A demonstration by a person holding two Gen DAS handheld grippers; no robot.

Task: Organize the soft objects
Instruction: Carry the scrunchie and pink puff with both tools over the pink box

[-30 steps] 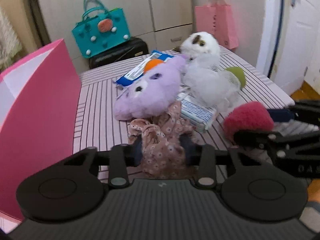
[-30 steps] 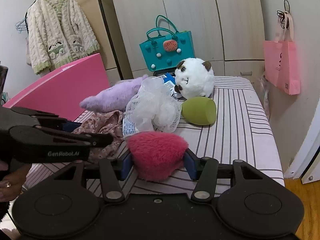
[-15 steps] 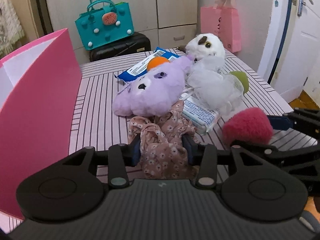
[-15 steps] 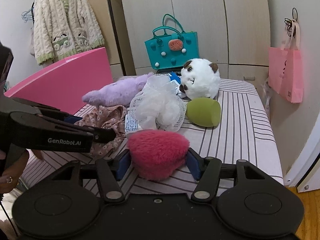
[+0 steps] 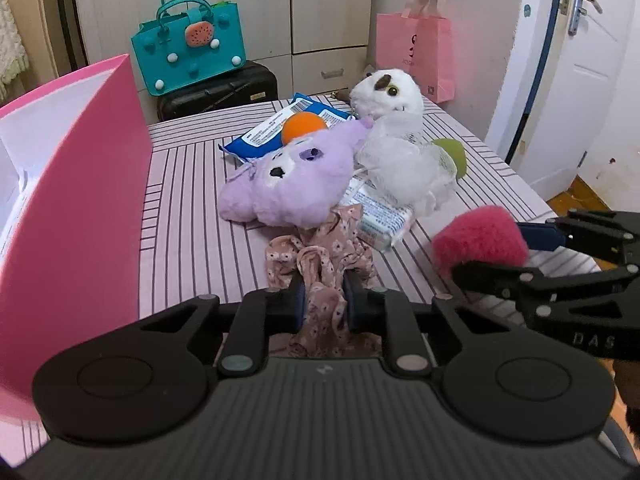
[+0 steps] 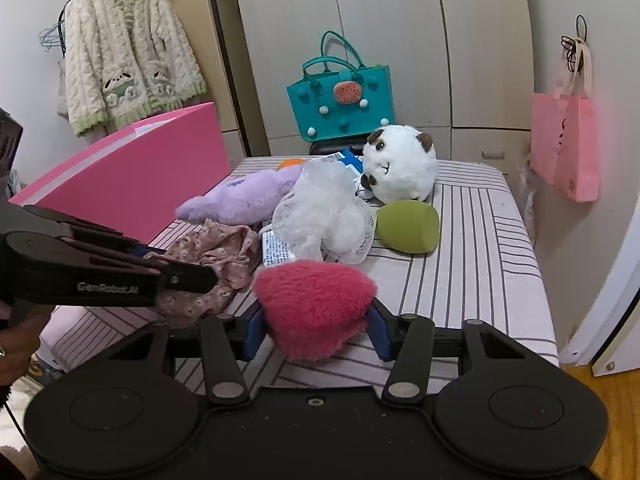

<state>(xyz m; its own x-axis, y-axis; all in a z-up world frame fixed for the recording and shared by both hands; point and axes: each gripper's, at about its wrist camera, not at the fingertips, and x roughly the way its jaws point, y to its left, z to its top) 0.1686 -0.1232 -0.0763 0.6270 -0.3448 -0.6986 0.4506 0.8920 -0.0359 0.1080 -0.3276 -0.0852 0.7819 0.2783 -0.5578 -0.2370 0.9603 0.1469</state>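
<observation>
Both grippers have squeezed tighter since a second ago.
Left gripper [image 5: 325, 298] is clamped on the cloth [image 5: 320, 268]; right gripper [image 6: 314, 328] is closing around the pink puff [image 6: 314, 304], both low over the striped table [image 6: 472, 248]. Grasping step, seemingly; next likely lifting each toward the pink box [image 5: 76, 200]. Only the right view shows the hanging cardigan [image 6: 128, 64]; only the left shows the door [image 5: 580, 92].

On the surface [image 5: 192, 240], a box [image 5: 72, 208] stands at the left. The cloth [image 5: 320, 256] lies nearest, a plush toy [image 5: 292, 188] behind it, a mesh sponge [image 5: 404, 172] right of that, a packet [image 5: 276, 128] farther back.
</observation>
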